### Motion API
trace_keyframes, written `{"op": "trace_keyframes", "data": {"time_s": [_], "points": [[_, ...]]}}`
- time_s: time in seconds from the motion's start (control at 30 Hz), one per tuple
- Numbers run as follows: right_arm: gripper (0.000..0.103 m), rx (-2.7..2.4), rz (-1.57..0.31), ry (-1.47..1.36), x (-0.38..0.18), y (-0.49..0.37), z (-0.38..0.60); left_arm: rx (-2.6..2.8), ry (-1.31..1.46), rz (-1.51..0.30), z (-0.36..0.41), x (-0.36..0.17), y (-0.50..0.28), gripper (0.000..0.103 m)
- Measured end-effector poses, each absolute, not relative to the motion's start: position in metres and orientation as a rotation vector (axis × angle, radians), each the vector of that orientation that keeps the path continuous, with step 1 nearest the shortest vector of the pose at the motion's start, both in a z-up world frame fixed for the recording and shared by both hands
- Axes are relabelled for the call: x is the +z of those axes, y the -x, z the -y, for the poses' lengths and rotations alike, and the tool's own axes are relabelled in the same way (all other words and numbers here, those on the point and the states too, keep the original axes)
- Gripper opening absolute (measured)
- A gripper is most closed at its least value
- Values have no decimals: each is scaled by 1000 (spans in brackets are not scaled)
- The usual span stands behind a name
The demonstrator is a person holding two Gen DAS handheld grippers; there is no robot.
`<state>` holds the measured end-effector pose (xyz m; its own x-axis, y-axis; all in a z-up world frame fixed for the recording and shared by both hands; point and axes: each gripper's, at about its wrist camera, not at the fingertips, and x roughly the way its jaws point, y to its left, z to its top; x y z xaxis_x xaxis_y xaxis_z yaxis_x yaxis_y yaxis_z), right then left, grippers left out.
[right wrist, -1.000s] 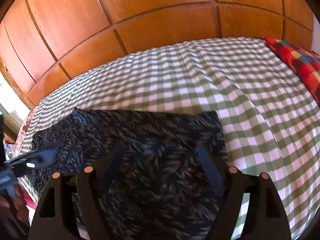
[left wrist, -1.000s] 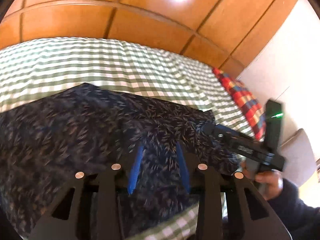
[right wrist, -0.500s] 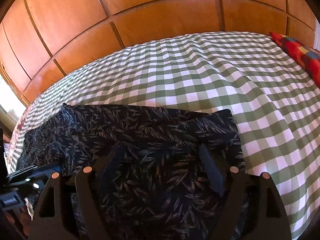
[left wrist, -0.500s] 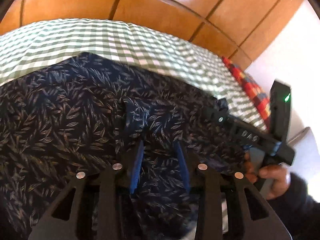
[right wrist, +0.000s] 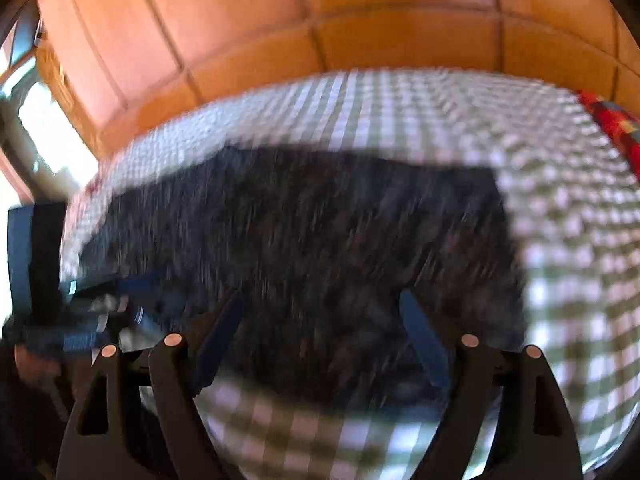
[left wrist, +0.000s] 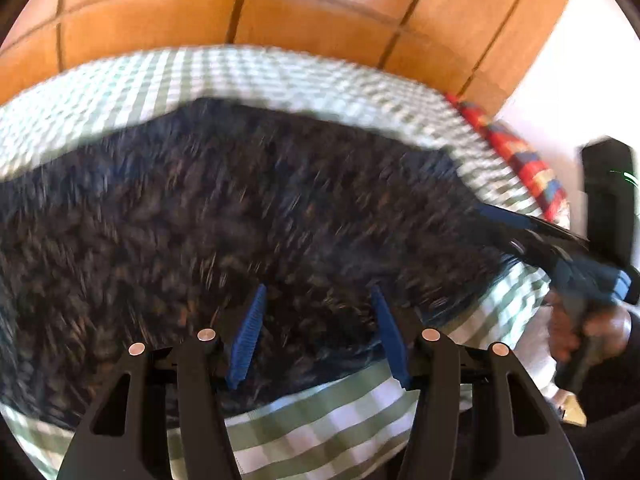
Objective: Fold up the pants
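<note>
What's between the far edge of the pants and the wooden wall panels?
Only bare green-checked bedsheet. Both wrist views show a checked strip running from the far edge of the dark pants to the wooden panels, with nothing lying on it, though both frames are motion-blurred.

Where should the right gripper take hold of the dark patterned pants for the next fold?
A judgement: take the pants at their near right corner, coming in low from the near edge of the checked bedspread. The cloth lies flat, and that hem sits just ahead of the open right gripper.
</note>
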<state>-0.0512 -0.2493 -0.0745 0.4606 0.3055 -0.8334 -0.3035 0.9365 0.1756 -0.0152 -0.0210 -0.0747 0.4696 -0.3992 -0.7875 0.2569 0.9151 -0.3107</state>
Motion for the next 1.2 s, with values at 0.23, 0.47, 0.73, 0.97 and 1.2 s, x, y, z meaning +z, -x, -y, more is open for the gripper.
{"op": "trace_keyframes", "data": {"time_s": [0.23, 0.47, 0.73, 0.97, 1.2], "points": [[81, 354, -1003, 51, -71, 56, 241, -324, 150, -973, 30, -65, 17, 53], [81, 387, -951, 16, -48, 49, 235, -242, 146, -922, 17, -43, 25, 53], [42, 431, -928, 72, -47, 20, 191, -182, 170, -924, -2, -40, 28, 57], [42, 496, -975, 40, -54, -22, 161, -151, 177, -925, -13, -40, 27, 57], [45, 454, -1081, 50, -95, -54, 133, -129, 190, -939, -22, -46, 25, 57]]}}
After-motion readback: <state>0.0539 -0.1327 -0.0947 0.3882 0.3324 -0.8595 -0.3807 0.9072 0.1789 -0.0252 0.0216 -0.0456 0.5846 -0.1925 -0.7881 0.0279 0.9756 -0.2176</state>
